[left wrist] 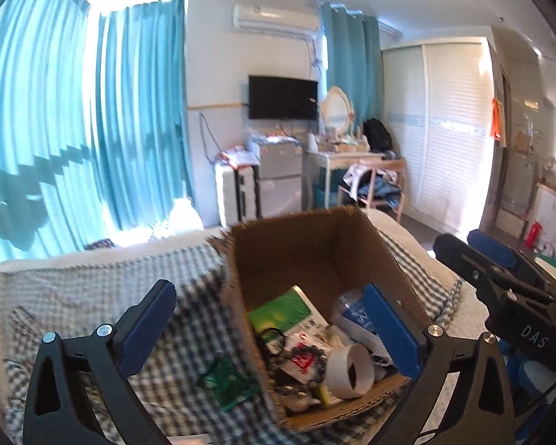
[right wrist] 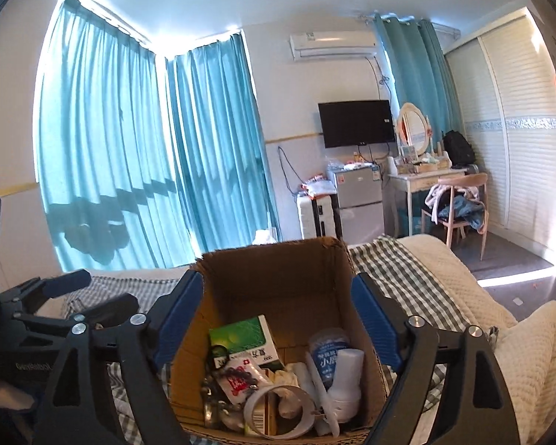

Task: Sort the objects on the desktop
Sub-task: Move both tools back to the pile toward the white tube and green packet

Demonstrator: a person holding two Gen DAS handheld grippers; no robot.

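An open cardboard box [left wrist: 307, 252] [right wrist: 241, 289] stands on a checked cloth [left wrist: 92, 289]. Inside lie a green notebook [left wrist: 281, 311] [right wrist: 237, 333], a roll of white tape [left wrist: 348, 371] [right wrist: 278, 411], a string of dark beads [right wrist: 237, 374], a white bottle [right wrist: 344, 382] and small packets. My left gripper [left wrist: 268, 289] hangs open over the box's left wall, one finger outside it and nothing between the pads. My right gripper [right wrist: 277, 278] is open too, its fingers spread about as wide as the box, above the contents. A small green object [left wrist: 226, 382] lies on the cloth left of the box.
The cloth covers a bed with a white quilted blanket [right wrist: 500, 333] on the right. Beyond it are teal curtains [right wrist: 111, 148], a small fridge [right wrist: 356, 193], a dressing table [right wrist: 419, 178] and a chair [right wrist: 459, 204]. Each gripper appears at the edge of the other's view.
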